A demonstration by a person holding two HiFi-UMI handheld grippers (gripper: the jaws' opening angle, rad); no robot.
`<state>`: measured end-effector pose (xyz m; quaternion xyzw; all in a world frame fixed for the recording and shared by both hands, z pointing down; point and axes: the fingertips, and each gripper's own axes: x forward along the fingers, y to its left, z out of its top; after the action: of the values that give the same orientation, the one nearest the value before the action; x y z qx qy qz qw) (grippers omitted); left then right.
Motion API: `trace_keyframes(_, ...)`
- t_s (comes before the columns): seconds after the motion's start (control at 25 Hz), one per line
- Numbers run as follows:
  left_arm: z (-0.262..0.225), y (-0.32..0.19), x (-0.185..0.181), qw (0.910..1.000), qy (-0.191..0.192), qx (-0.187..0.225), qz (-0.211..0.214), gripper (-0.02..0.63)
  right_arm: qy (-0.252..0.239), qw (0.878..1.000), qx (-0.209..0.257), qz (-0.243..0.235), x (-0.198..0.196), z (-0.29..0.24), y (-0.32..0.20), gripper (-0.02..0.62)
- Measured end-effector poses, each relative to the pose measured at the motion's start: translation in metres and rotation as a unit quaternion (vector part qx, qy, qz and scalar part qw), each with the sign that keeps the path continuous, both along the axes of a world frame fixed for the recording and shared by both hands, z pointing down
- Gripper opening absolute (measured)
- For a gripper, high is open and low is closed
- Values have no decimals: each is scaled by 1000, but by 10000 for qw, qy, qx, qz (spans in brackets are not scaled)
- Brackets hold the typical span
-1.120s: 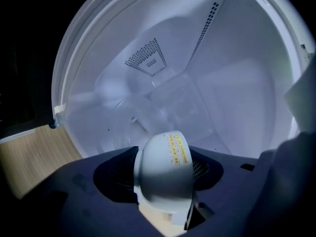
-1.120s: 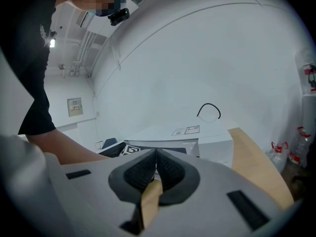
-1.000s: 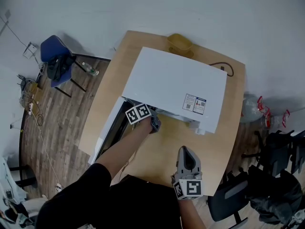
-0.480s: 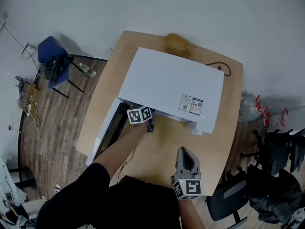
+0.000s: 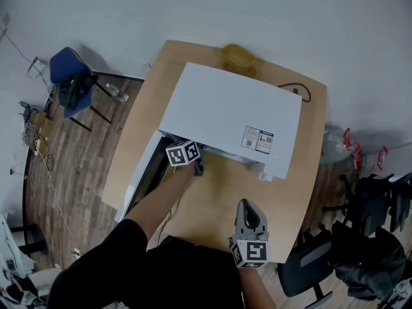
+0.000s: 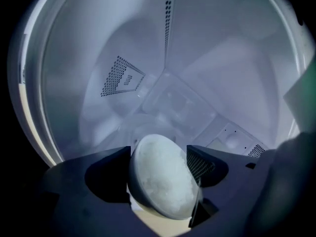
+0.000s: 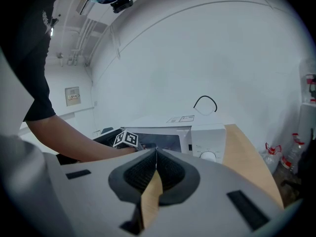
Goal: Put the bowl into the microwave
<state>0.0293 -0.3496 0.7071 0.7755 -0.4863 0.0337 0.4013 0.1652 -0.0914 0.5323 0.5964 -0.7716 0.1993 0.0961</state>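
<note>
The surface (image 5: 212, 201) is carrying the white microwave (image 5: 232, 111) with its door hanging open. Inside the microwave, the left gripper (image 6: 158, 150) is holding its jaws wide, having just been opening (the pale bowl (image 6: 160, 179) is sitting tilted between them). In front of the microwave, the right gripper (image 7: 156, 153) is hovering, closed.

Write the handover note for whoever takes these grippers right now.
Left gripper: inside the microwave, fingers just opening, bowl tilted between them, apparently released.
Right gripper: shut, empty, over the table in front of the microwave.
Done: bowl is in the cavity; door stands open.
Left: draw the left gripper out and check that the bowl settles flat.
</note>
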Motion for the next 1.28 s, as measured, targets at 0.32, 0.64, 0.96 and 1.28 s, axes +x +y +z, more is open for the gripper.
trace_keyframes(0.32,-8,10,-7,10000,67,48,7,325,-15,10000,-28,5,1,-2,1,61)
trace_keyframes(0.64,-9,13,-11,9998,76,125,104,325,-17,9999,-57,-89,-18,-4,14,61)
trace_keyframes(0.96,-24,29,-20,9989,251,398,-1,325,-20,10000,-44,-85,-18,-6,22,61)
trace_keyframes(1.28,-24,54,-11,9961,-343,631,516,325,34,10000,51,-6,-14,-13,22,61)
